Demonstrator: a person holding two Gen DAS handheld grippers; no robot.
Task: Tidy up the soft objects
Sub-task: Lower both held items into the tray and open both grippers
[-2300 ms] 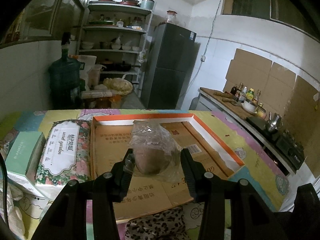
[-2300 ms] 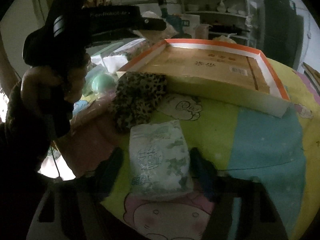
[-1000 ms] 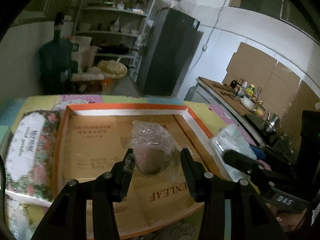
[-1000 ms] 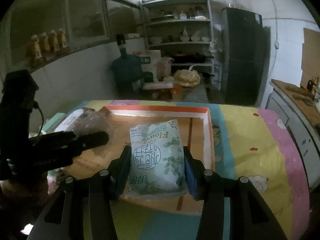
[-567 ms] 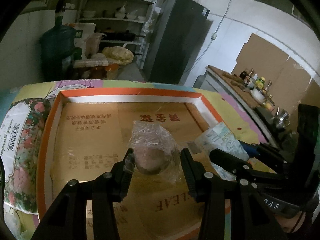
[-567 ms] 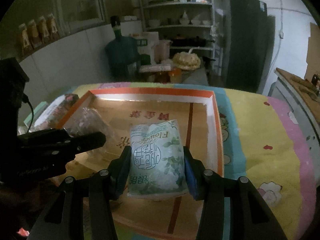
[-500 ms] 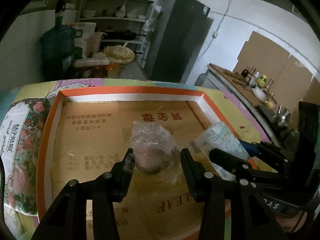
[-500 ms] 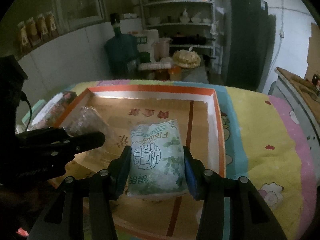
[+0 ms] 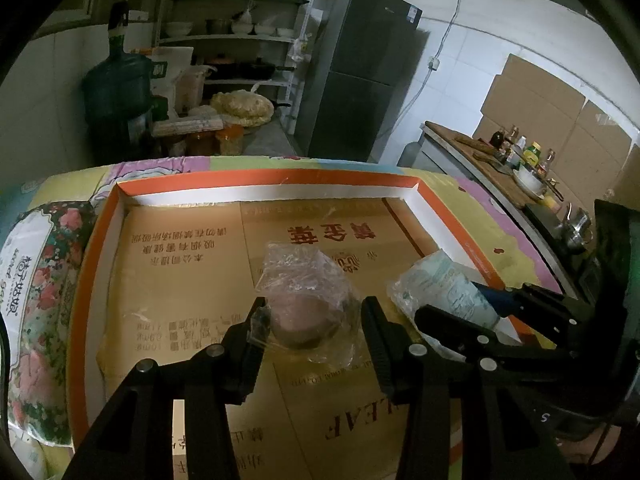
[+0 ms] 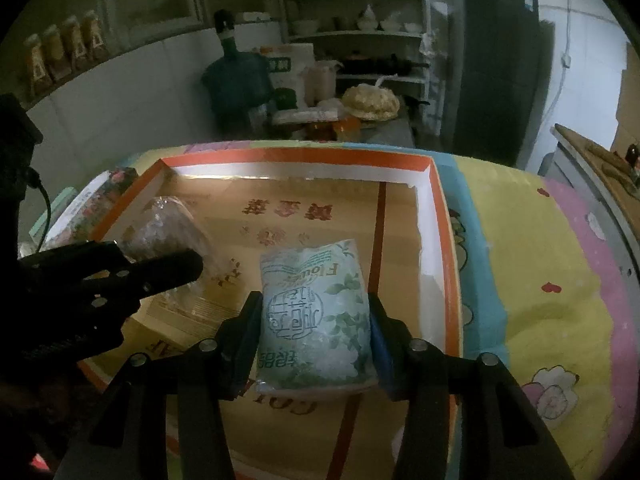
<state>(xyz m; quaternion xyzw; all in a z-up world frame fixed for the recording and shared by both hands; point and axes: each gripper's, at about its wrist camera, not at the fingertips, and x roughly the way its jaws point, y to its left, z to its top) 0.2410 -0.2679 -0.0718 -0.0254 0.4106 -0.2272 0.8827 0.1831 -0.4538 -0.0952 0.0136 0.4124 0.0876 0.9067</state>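
Left claw [image 9: 312,320]: jaws partly spread, closed on a clear plastic bag [image 9: 306,300] containing a brown rounded item, held over the floor of the orange-rimmed cardboard tray [image 9: 264,178]. Whether the bag rests on the tray floor cannot be told.

Right claw [image 10: 314,320]: jaws opening, with the green-printed tissue pack [image 10: 314,316] between the pads and still touching both. The pack sits over the tray near its right wall. A floral-printed pack [image 9: 36,280] lies just outside the tray's left wall, on the desk [image 10: 532,240].
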